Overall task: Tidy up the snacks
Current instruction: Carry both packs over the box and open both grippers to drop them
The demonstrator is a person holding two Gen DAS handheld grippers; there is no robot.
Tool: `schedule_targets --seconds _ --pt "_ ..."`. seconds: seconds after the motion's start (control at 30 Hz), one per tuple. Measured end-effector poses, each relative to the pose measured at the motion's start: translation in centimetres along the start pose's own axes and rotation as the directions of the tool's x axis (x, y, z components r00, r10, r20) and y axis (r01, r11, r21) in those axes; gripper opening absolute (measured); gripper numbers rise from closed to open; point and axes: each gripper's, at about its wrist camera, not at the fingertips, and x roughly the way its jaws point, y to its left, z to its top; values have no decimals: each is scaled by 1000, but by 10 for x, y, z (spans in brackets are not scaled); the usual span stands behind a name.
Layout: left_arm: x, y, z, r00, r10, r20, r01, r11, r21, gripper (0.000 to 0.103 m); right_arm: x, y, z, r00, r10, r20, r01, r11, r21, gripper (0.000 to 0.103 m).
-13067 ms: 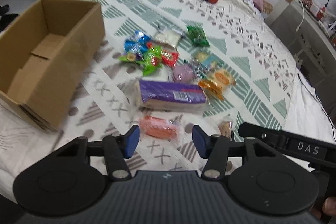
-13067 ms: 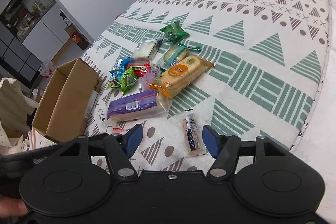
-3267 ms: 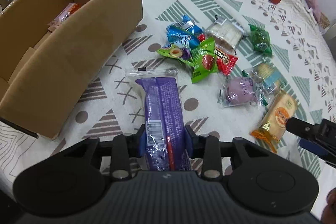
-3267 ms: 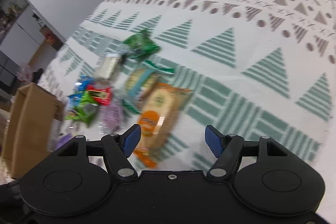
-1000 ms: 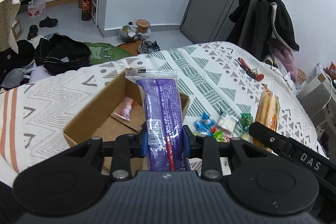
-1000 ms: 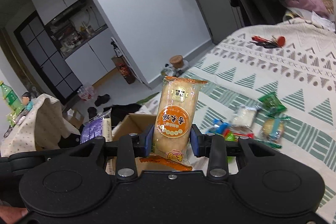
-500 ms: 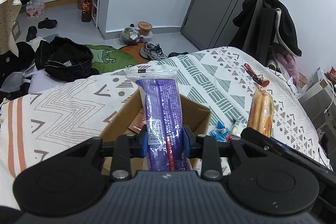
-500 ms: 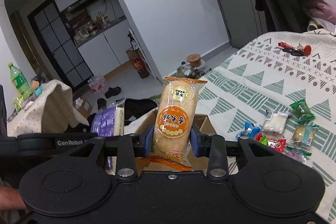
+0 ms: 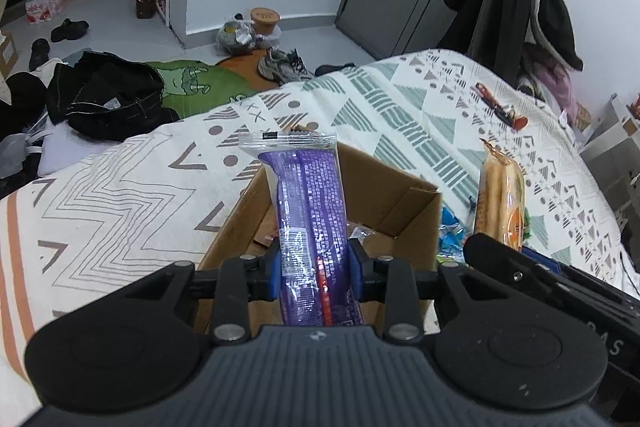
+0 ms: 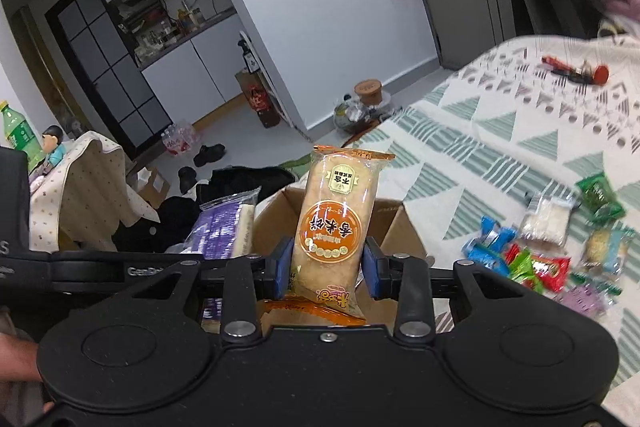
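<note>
My left gripper (image 9: 316, 271) is shut on a long purple snack pack (image 9: 310, 211) that stands upright over the open cardboard box (image 9: 396, 199). My right gripper (image 10: 326, 269) is shut on an orange rice-cracker pack (image 10: 334, 223), also upright above the box (image 10: 394, 227). Each view shows the other pack: the orange one (image 9: 502, 199) to the right, the purple one (image 10: 224, 227) to the left. Small wrappers lie on the box floor (image 9: 360, 231). Several loose snacks (image 10: 548, 247) remain on the patterned bedspread to the right of the box.
The bedspread (image 9: 400, 115) runs to an edge on the left. Beyond that edge, the floor holds black clothes (image 9: 104, 99), shoes (image 9: 280, 67) and a green mat (image 9: 192, 87). Red keys (image 10: 576, 69) lie far back on the bed. A hand (image 10: 18, 359) is at lower left.
Both grippers, still holding their packs, have come closer to the box. It now sits nearer and more directly under the packs than half a second ago.
</note>
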Motion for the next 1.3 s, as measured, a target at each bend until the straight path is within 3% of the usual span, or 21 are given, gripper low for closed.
schedule_targets --seconds 0.37,0.53,0.63,0.77,0.83,1.1,1.3 --pt "26 12 2 998 22 -61 -22 1000 5 32 35 -2 2 998 11 -56 -8 999 52 35" --pt "14 14 5 996 82 -28 -81 996 29 34 50 4 3 995 53 -84 -46 996 77 36" --pt "7 21 7 996 92 -19 -91 996 4 34 61 5 1 989 77 -125 -62 991 117 45" --pt "1 26 8 995 100 -18 -101 995 -16 35 58 6 -5 987 71 -142 -54 992 117 45" --pt "-2 27 7 995 97 -18 -98 995 -29 39 52 6 -5 989 68 -133 -52 991 120 45" --pt "-24 18 0 995 103 13 -102 994 -36 76 20 2 3 995 38 -87 -28 993 111 48" --pt "-38 10 -4 994 102 29 -101 994 -35 79 -2 -3 7 997 15 -73 -7 994 107 52"
